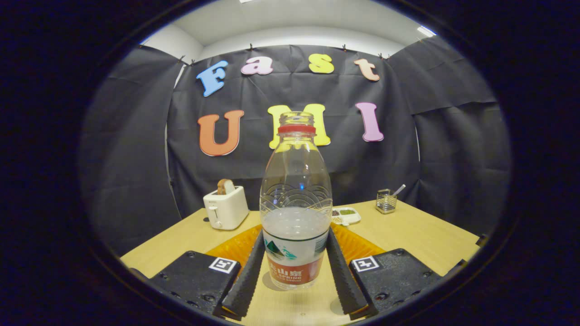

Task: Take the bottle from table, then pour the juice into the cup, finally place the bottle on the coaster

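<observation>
A clear plastic bottle [295, 199] stands upright on the wooden table [426, 235], about half full of a cloudy liquid. It has a red ring at its open neck and a red and white label low down. It sits between the two black ribbed fingers [247, 280] of my gripper [295, 233]. Both fingertips press against its sides at label height, so the gripper is shut on the bottle. The bottle's base rests on the table. Directly beyond the bottle lies an orange coaster [233, 249], partly hidden by the bottle and the fingers.
A white toaster [225, 208] holding a slice of bread stands beyond the fingers to the left. A small white dish [346, 215] with bits of food lies behind the bottle. Farther right stands a small metal holder [386, 200] with a stick in it.
</observation>
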Demonstrator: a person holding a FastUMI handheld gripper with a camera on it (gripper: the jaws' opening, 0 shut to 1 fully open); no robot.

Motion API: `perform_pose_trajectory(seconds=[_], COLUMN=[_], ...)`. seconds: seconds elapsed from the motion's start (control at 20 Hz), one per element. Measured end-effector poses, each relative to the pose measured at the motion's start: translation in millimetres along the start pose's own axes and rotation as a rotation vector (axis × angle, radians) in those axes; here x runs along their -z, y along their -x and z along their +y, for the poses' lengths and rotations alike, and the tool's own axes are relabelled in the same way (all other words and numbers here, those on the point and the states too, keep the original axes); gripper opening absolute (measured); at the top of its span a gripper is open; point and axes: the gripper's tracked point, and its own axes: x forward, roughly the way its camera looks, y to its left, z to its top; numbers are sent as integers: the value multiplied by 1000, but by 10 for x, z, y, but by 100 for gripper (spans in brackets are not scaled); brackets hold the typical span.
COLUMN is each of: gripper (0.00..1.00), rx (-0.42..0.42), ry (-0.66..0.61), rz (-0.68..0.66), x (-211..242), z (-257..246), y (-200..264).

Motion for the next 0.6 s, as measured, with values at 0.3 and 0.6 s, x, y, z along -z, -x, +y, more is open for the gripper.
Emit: perform_pose_trajectory(seconds=[0.3, 0.6], gripper=[78, 79], rx=[23, 0], ry=[56, 58], rz=[28, 52], x=[270, 538], z=[80, 152], y=[-389, -675])
